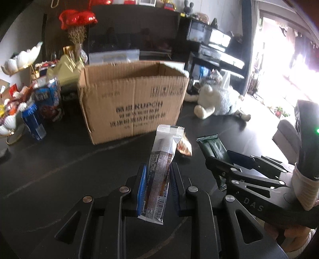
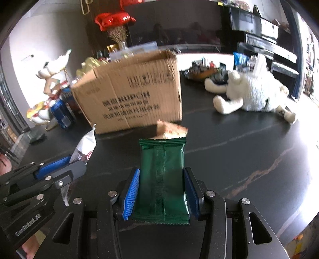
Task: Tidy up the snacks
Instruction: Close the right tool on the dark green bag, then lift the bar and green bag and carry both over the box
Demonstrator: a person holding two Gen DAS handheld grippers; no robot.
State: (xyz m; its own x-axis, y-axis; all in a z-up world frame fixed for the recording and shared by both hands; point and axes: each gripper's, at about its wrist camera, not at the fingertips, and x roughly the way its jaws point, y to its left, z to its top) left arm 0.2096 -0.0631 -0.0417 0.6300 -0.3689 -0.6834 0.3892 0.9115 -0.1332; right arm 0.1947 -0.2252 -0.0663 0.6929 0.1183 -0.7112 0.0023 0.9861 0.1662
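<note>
The left gripper (image 1: 157, 187) is clamped on a silver-and-brown snack bar (image 1: 161, 159), its blue pads pressed against the wrapper's long sides, the bar standing up over the dark table (image 1: 59, 169) in front of the cardboard box (image 1: 131, 99). Beside it, the right gripper (image 2: 162, 191) grips a green snack packet (image 2: 162, 175) flat between its own pads, also on the near side of the box. Between the two held snacks and the box, a small orange-and-white wrapped snack (image 2: 171, 130) sits close to the box's front wall, in the way of a straight reach to it. The box stands open-topped with its printed face toward the grippers; what lies inside it cannot be seen from either wrist view. To the left of the box stand blue drink cans (image 1: 32, 123) and blue cartons (image 1: 48, 99), with a white tiered dish (image 1: 22, 57) of sweets past them. To the right of the box a white plush toy (image 2: 255, 93) lies on the table. Behind the box are a clear plastic bin (image 1: 113, 56), a vase of dried stems (image 1: 76, 39) with a red foil balloon (image 1: 77, 18), and a dark piano (image 1: 215, 47) further right.
</note>
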